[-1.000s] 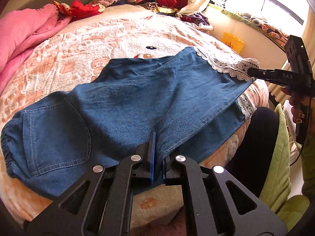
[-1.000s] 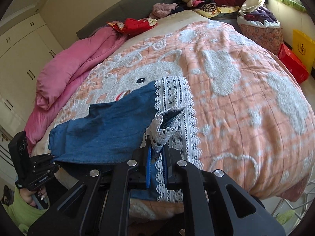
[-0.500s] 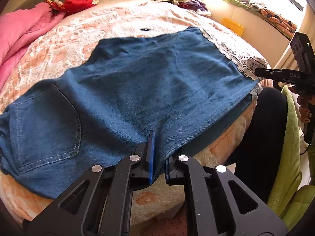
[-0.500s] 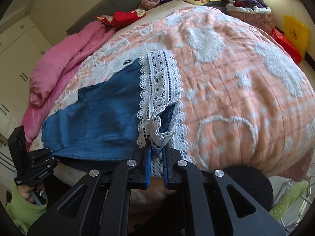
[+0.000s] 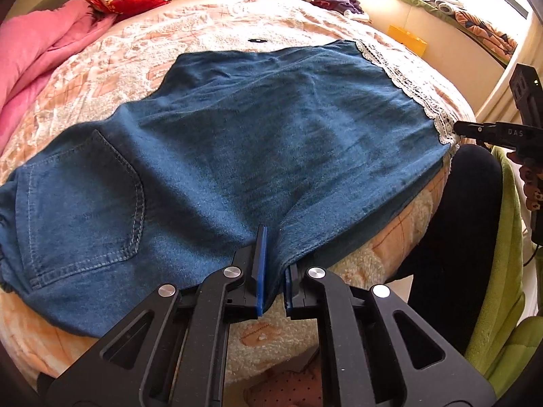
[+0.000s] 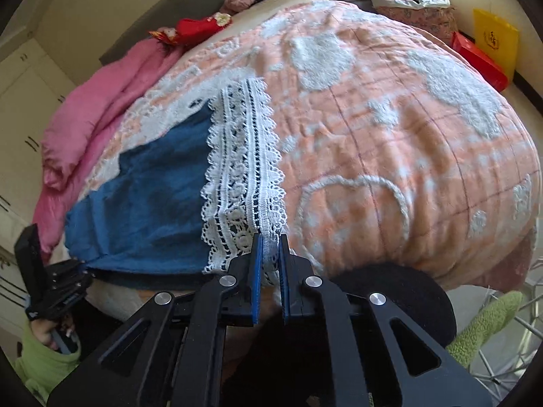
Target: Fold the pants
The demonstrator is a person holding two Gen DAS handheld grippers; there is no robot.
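Bed blanket [image 5: 210,27] under pants [image 5: 237,142]; left tool [image 5: 273,264], right tool [image 6: 269,257] both clenched on pants.

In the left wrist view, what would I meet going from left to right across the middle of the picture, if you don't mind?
Pink quilt → back pocket of the denim pants → white lace hem → right hand-held gripper → green sleeve.

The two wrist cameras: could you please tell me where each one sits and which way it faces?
Left wrist: on the left gripper, angled down over the denim pants it pinches at the near edge; right gripper, green sleeve at right.
Right wrist: on the right gripper, angled down, clamping the lace hem; left gripper at lower left.
Shared: pants, blanket, pink quilt.
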